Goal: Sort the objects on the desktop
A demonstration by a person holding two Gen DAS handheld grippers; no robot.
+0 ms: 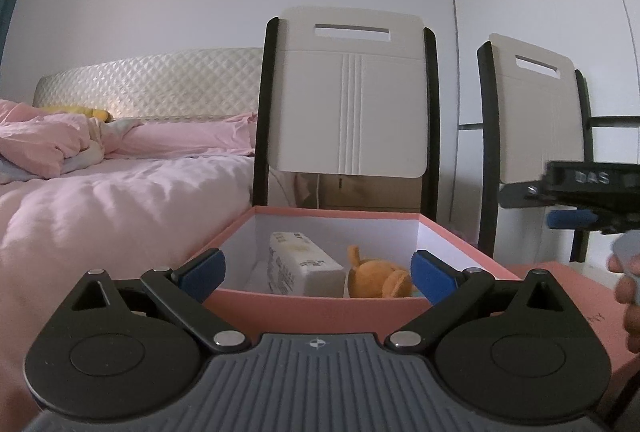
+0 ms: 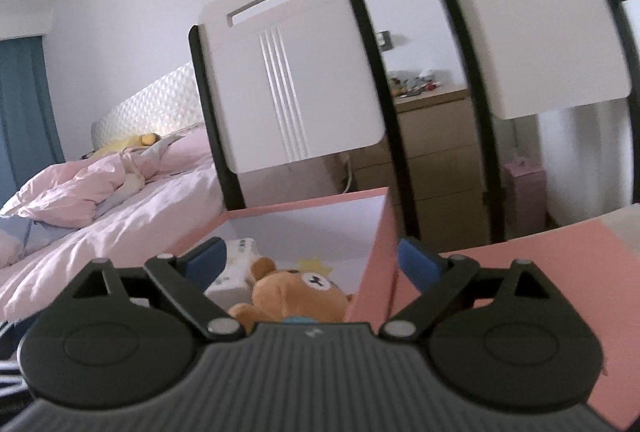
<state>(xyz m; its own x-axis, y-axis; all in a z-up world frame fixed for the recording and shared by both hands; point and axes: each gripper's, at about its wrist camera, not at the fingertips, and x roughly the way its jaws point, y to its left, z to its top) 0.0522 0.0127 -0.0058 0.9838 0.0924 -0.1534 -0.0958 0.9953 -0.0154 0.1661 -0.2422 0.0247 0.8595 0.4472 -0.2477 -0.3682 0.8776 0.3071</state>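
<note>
The pink box (image 1: 316,306) already holds the tissue pack (image 1: 304,268) and plush bear (image 2: 296,292), lying side by side. Both the left gripper (image 1: 318,274) and right gripper (image 2: 310,260) hover near it, jaws spread and empty. The lid (image 2: 520,256) just beside looks next; I'd pinch an edge squarely and lift it level.

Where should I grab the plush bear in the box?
Come from above with the right gripper, already open over the pink box. Pinch the plush bear across its head, its most exposed part; the tissue pack crowds its left.
</note>
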